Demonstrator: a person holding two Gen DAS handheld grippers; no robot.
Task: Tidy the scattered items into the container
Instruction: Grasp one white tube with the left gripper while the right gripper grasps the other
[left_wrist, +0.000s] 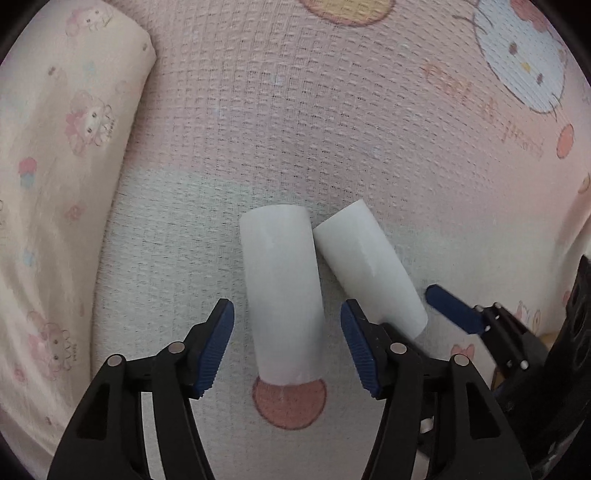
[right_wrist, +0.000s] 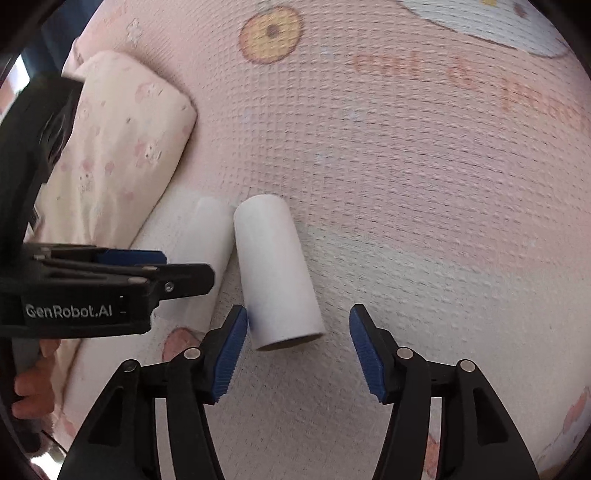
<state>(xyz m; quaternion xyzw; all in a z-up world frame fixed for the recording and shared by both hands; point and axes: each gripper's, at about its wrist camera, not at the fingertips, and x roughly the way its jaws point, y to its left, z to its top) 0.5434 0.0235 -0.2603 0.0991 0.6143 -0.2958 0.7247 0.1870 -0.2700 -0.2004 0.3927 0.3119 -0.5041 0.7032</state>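
Evidently both grippers have come to the same spot because that is where the scattered things lie: two plain white cylinders, matte like paper or card tubes, rest side by side on the pink waffle-textured blanket (left_wrist: 332, 129) printed with cartoon figures.

The left gripper (left_wrist: 287, 345) hangs steeply over the left white tube (left_wrist: 282, 295), its blue ribbed pads spread wide on either side of the tube with a clear gap at each flank, so nothing is pinched. The right gripper (right_wrist: 298, 354) has its pads spread apart too; the right white tube (right_wrist: 275, 273) lies ahead of them, nearer the left pad, and I cannot tell whether that pad brushes it. One tube apiece seems the plan.

The tubes nearly meet at their far ends and splay apart toward the grippers. The right one shows a dark hollow rim at its near end, so it is open, thin-walled and probably light and easy to crush. A cream pillow with pink cartoon prints (left_wrist: 55, 184) lies off to the left. No container shows in either view.
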